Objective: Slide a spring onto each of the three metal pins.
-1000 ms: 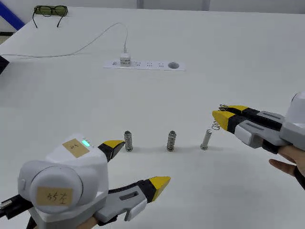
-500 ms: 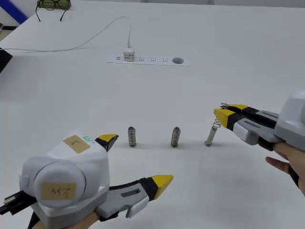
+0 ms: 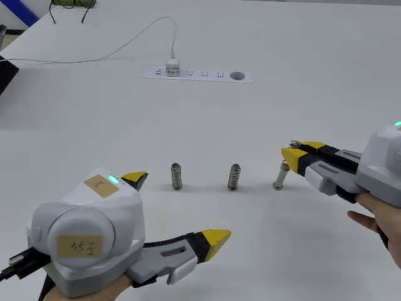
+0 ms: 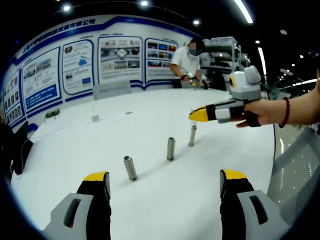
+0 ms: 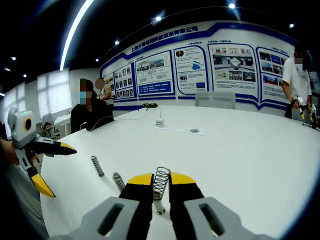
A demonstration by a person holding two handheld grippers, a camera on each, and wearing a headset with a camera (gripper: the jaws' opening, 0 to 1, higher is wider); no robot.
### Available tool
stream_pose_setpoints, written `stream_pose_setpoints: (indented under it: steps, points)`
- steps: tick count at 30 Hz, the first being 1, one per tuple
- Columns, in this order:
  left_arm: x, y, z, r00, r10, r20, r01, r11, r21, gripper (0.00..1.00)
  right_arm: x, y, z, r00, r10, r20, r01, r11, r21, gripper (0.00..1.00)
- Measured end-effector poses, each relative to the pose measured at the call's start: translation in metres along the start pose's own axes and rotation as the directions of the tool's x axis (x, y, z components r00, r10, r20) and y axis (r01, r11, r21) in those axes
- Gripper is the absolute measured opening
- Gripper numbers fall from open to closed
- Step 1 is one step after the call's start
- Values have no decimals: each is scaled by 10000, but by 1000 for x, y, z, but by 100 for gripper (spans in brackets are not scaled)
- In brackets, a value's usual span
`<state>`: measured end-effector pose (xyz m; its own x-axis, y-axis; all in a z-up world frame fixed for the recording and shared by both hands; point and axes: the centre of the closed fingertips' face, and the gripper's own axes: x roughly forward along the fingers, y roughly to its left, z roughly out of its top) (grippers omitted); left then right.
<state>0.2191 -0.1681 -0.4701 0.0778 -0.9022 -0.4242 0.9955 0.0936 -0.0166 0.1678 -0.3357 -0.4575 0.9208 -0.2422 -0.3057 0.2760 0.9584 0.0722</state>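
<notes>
Three metal pins stand in a row on the white table. The left pin and the middle pin each carry a spring. My right gripper is shut on a third spring, whose lower end meets the top of the right pin; that pin leans a little. In the left gripper view the pins run from left through middle to right. My left gripper hangs open in front of the row, holding nothing.
A white power strip with a plug and a cable lies at the back of the table. A dark object sits at the left edge. People stand and sit beyond the table.
My right gripper has come down a little with the spring, toward the top of the right pin. The left gripper has barely moved; the head camera has shifted.
</notes>
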Motion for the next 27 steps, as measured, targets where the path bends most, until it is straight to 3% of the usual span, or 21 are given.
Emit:
stream_pose_setpoints:
  steps: [10, 27]
  points:
    - [0, -3, 0, 9999, -137, -27, 137, 9999, 57, 91, -2, 7, -5, 9992, -137, -383, 84, 9907, -1358, 12]
    - [0, -5, -2, 9997, -216, -83, 217, 9997, 59, 89, 3, 9, -25, 9939, -115, -1094, -54, 9882, -1532, 12]
